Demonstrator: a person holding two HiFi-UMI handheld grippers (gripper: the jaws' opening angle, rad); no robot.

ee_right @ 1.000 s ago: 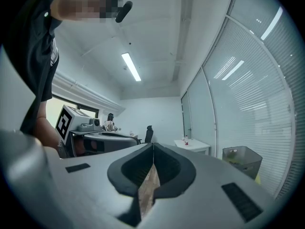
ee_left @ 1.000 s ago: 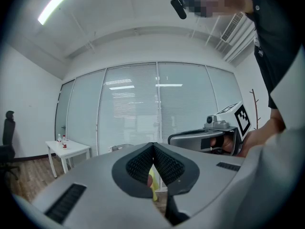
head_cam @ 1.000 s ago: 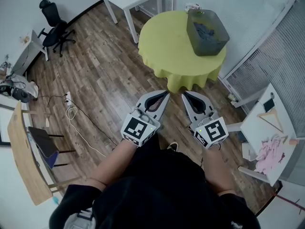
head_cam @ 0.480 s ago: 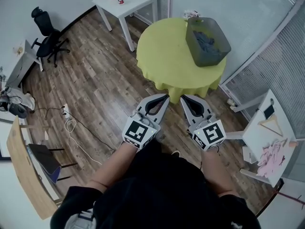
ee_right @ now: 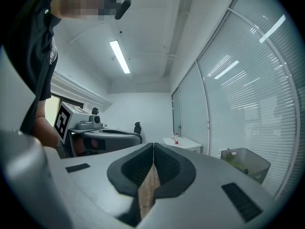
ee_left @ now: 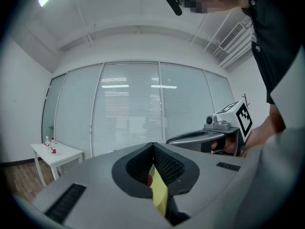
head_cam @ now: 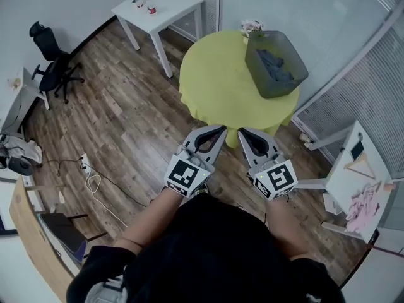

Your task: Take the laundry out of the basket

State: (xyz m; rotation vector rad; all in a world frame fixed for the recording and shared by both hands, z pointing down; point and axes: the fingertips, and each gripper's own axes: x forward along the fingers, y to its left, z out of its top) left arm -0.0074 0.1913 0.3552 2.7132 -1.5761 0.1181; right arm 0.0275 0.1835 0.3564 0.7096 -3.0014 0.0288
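Observation:
A grey plastic basket (head_cam: 276, 64) holding dark blue-grey laundry (head_cam: 276, 65) stands on the far right side of a round table with a yellow-green cloth (head_cam: 221, 81). The basket (ee_right: 246, 163) also shows at the lower right of the right gripper view. Both grippers are held side by side in front of the person, short of the table's near edge. My left gripper (head_cam: 218, 129) is shut with nothing between its tips. My right gripper (head_cam: 242, 131) is shut and empty too. In the left gripper view the right gripper (ee_left: 209, 137) shows to the right.
A small white table (head_cam: 159, 8) with small bottles stands at the back left of the round table. An office chair (head_cam: 50, 68) is at far left. A white side table (head_cam: 353, 182) with a hanger and pink clothes (head_cam: 363, 202) is at right. Cables (head_cam: 93, 180) lie on the wooden floor.
The person has stepped closer to the round table; the table and basket now sit slightly lower and nearer in the head view. Both grippers stay shut and side by side.

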